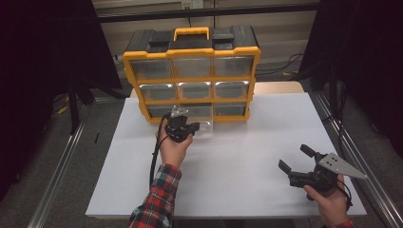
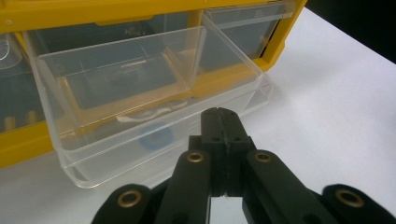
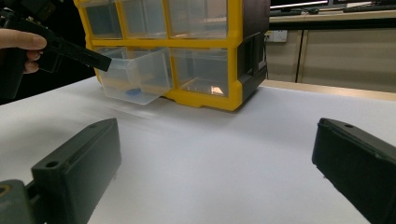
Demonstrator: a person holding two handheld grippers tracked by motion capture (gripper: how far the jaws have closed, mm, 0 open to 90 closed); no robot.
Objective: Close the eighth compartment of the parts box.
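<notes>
White tabletop carries a yellow-and-black drawer organiser at its far edge, dark curtains to either side. High view: left gripper sits at the bottom row, just before a clear drawer pulled out of the middle slot. Right gripper rests near the table's right front corner, well apart from the organiser, its jaws spread.

Left gripper view: left gripper, jaws pressed together with nothing between, tips just at the front wall of the clear drawer. A small blue round item lies on the drawer floor.

Right gripper view: right gripper jaws stand wide apart over bare table. Farther off, the left gripper tip meets the rim of the tilted-out drawer; blue item visible inside.
</notes>
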